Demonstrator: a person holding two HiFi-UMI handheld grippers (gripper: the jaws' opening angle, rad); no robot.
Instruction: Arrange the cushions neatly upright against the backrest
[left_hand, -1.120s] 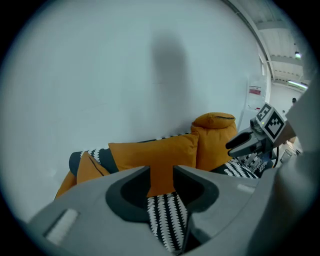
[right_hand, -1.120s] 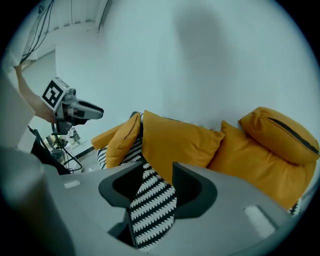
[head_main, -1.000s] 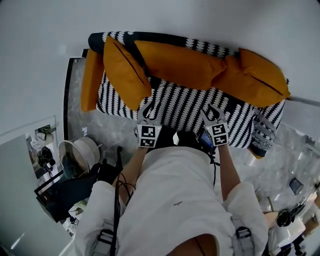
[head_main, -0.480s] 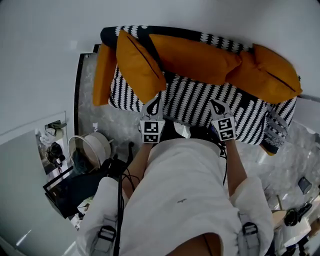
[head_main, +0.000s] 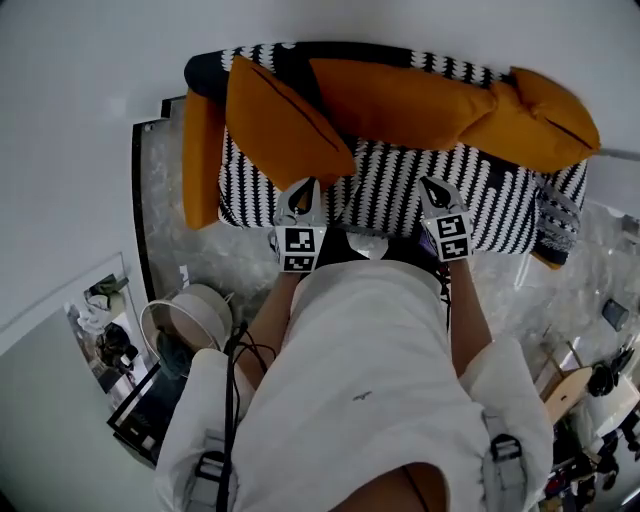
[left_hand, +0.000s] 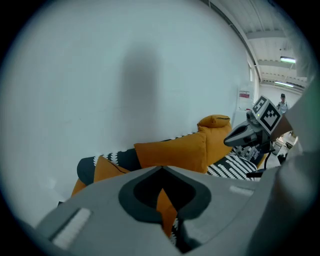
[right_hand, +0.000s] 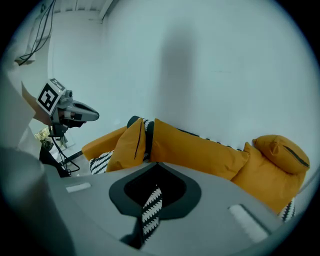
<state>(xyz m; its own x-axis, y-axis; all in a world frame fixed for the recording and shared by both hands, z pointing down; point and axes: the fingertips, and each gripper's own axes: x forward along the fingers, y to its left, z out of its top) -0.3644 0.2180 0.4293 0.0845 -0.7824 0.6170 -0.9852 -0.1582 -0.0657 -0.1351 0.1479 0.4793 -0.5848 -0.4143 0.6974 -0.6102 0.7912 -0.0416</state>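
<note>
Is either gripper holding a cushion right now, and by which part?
Nothing is held. The left gripper and right gripper both have their jaws together and empty, with the orange cushions ungripped on the sofa.

A black-and-white sofa (head_main: 440, 190) stands against a plain pale wall (head_main: 100, 60) on marbled floor (head_main: 230, 255).

The plump orange cushions (head_main: 400, 100) look smooth matt cloth, the black-and-white zigzag sofa (head_main: 430, 195) coarser knit, the grey marbled floor (head_main: 190, 250) glossy.
</note>
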